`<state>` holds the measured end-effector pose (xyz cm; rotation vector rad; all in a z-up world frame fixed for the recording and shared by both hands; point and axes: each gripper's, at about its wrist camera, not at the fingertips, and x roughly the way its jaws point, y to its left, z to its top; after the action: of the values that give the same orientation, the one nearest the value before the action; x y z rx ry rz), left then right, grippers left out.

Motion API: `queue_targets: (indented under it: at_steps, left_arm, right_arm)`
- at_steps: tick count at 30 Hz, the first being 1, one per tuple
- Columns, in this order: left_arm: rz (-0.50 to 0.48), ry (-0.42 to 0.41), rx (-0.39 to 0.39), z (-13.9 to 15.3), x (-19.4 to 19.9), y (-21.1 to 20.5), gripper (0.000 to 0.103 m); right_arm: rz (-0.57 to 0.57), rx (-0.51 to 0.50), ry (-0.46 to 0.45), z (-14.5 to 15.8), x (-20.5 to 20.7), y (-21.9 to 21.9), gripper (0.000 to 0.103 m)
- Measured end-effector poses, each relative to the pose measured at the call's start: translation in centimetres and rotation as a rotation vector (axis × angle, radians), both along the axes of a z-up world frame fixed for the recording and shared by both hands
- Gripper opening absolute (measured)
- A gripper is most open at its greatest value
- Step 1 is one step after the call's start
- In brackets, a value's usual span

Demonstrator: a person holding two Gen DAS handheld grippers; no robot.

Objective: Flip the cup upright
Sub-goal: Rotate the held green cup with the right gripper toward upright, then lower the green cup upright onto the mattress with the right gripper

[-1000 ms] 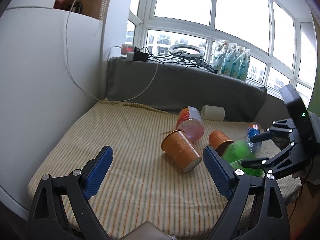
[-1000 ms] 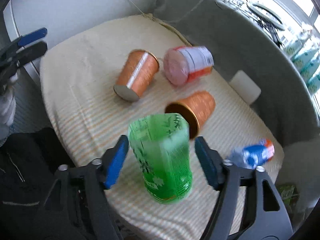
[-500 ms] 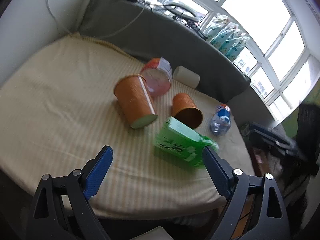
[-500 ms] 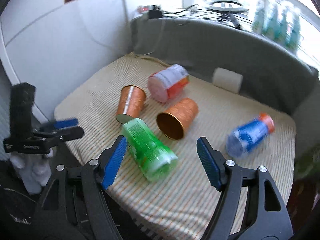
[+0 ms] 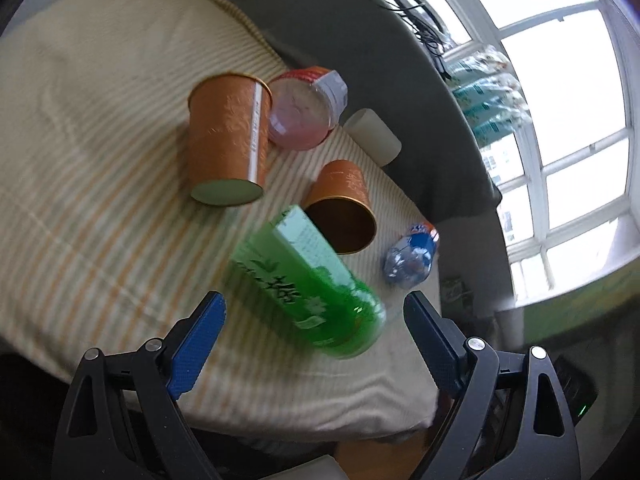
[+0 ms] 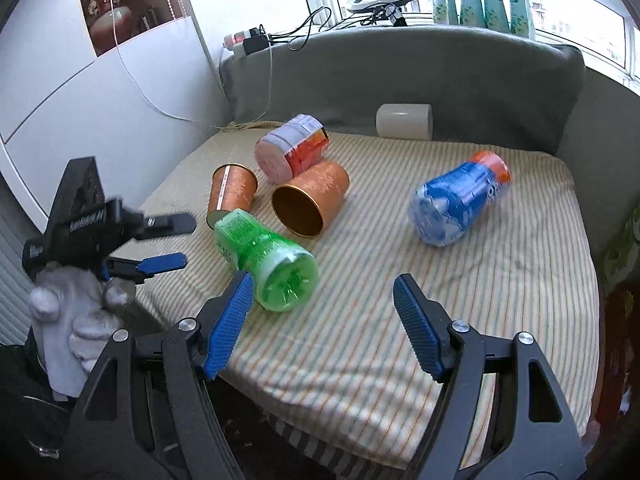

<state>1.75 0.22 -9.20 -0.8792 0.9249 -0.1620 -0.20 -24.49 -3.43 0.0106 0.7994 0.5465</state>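
- Cup [image 6: 308, 202] [image 5: 344, 210]: orange, lying on its side near the middle of the striped cushion [image 6: 460, 320] [image 5: 80, 200], open mouth facing the front edge.
- Second orange cup [image 6: 230, 194] [image 5: 226, 144]: also on its side, just left of the first, base toward the front edge, open mouth toward the back.
- Pink jar [image 6: 292, 154] [image 5: 306, 108]: on its side behind both cups, touching or nearly touching them.
- Green bottle [image 6: 266, 264] [image 5: 308, 284]: on its side near the front edge, just in front of the two cups; blurred in the left wrist view.
- Blue bottle [image 6: 460, 200] [image 5: 412, 256]: on its side toward the right edge, well apart from the cups.
- White roll [image 6: 404, 122] [image 5: 372, 138]: on its side at the back edge against the grey backrest [image 6: 400, 72].
- Left gripper [image 5: 314, 344] [image 6: 162, 242]: jaws spread wide, holding nothing, above the front edge with the green bottle between its fingers in its own view; held by a white-gloved hand [image 6: 76, 320].
- Right gripper [image 6: 324, 320]: jaws spread wide, empty, over the front edge, its left finger just beside the green bottle's base.
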Motion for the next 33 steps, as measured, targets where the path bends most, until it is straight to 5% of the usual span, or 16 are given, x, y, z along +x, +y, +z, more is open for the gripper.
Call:
queue_targets:
  at_steps: [12, 15, 21, 33]
  left_arm:
    - [0.084, 0.137, -0.07, -3.6, 3.8, -1.4, 0.081]
    - [0.078, 0.147, -0.068, -4.1, 4.3, -1.8, 0.072]
    - [0.066, 0.12, -0.041, -3.9, 4.3, -2.1, 0.069]
    - [-0.005, -0.038, 0.162, -1.2, 2.7, -3.9, 0.059]
  right_arm:
    - [-0.044, 0.005, -0.009, -0.8, -0.5, -2.6, 0.075]
    - [-0.054, 0.002, -0.003, -1.0, -0.2, -3.1, 0.075]
    - [-0.077, -0.012, 0.004, -1.7, 0.2, -3.6, 0.075]
    - [-0.11, 0.014, 0.002, -2.1, 0.4, -4.6, 0.075]
